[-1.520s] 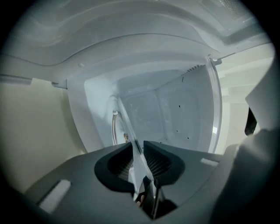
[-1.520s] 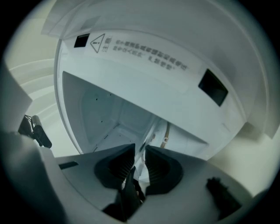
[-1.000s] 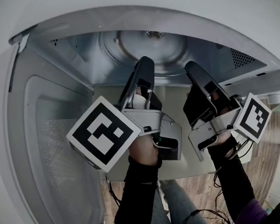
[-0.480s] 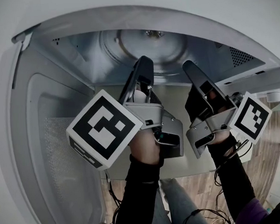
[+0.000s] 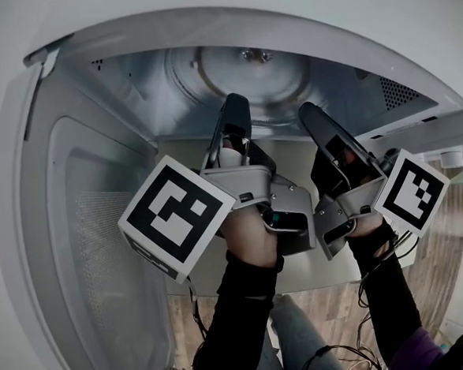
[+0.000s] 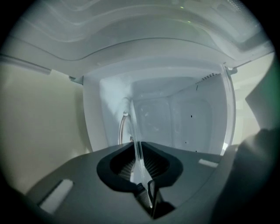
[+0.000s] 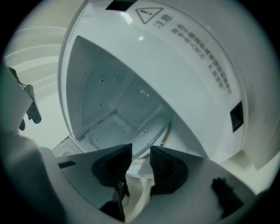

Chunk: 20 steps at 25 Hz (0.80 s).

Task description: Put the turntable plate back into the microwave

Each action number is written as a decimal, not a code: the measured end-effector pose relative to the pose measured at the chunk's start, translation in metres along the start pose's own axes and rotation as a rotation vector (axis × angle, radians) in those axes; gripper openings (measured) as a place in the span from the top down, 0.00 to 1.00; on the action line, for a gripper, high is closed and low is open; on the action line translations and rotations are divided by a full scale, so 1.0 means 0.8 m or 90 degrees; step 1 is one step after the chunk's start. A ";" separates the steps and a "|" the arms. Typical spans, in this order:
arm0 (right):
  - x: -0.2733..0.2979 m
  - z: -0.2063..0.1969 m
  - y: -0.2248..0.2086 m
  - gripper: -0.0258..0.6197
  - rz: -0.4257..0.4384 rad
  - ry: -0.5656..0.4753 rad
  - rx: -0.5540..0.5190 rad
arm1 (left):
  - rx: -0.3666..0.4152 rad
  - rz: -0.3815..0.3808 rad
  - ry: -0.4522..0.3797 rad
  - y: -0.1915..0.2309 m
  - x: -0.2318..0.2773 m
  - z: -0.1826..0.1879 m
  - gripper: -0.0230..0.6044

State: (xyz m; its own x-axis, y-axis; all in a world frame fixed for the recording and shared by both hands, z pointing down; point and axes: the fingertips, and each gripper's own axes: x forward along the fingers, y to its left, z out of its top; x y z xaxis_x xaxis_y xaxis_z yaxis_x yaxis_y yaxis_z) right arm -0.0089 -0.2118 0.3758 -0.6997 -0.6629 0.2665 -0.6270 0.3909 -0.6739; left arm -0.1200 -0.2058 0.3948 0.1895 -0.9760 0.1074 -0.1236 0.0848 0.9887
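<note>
Your microwave [image 5: 130,92] stands open, with the turntable plate [image 5: 240,81] inside its cavity. Your left gripper [image 6: 139,159] has just been closing its jaws and now pinches the plate's [image 6: 135,131] front rim. Your right gripper [image 7: 140,159] has just been opening; its jaws stand wide, with the rim at their gap but not pressed. The clear glass is hard to trace. The print [image 7: 192,39] beside a warning triangle [image 7: 148,14] is too blurred to read.

Left gripper [image 5: 235,107], right gripper [image 5: 309,113]: grey shells, dark ribbed jaws, black-and-white marker cubes [image 5: 174,216]. Black sleeves [image 5: 242,310].
</note>
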 end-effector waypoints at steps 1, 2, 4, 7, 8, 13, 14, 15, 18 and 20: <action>0.001 -0.001 -0.001 0.78 0.002 0.007 0.004 | -0.004 0.001 -0.005 0.000 0.000 0.001 0.89; 0.001 -0.003 -0.002 0.78 0.002 0.014 0.010 | -0.006 0.002 -0.010 0.001 0.000 0.002 0.89; 0.002 -0.006 -0.004 0.77 0.001 0.028 0.014 | -0.006 0.005 -0.017 0.002 0.000 0.003 0.89; 0.003 -0.008 -0.004 0.77 0.000 0.050 -0.003 | -0.015 0.007 -0.028 0.003 0.001 0.004 0.90; 0.004 -0.009 -0.003 0.76 0.000 0.058 -0.009 | -0.019 0.005 -0.032 0.003 0.000 0.004 0.90; 0.005 -0.007 0.003 0.75 0.000 0.059 -0.031 | -0.047 -0.003 -0.048 0.005 -0.001 0.006 0.90; 0.004 -0.006 0.003 0.75 0.000 0.057 -0.033 | -0.049 -0.004 -0.048 0.005 -0.001 0.005 0.90; 0.003 -0.006 0.003 0.75 0.000 0.056 -0.033 | -0.052 -0.005 -0.047 0.005 0.000 0.005 0.90; 0.000 -0.009 0.000 0.75 0.016 0.064 -0.012 | -0.055 -0.005 -0.046 0.005 0.000 0.005 0.90; -0.006 -0.012 0.000 0.75 0.030 0.078 -0.003 | -0.046 -0.001 -0.045 0.005 0.000 0.005 0.90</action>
State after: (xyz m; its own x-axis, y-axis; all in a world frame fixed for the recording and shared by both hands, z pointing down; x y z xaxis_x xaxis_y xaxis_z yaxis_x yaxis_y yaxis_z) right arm -0.0088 -0.2021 0.3811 -0.7650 -0.5605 0.3172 -0.5937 0.4228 -0.6846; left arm -0.1244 -0.2064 0.3980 0.1198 -0.9877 0.1005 -0.0521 0.0948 0.9941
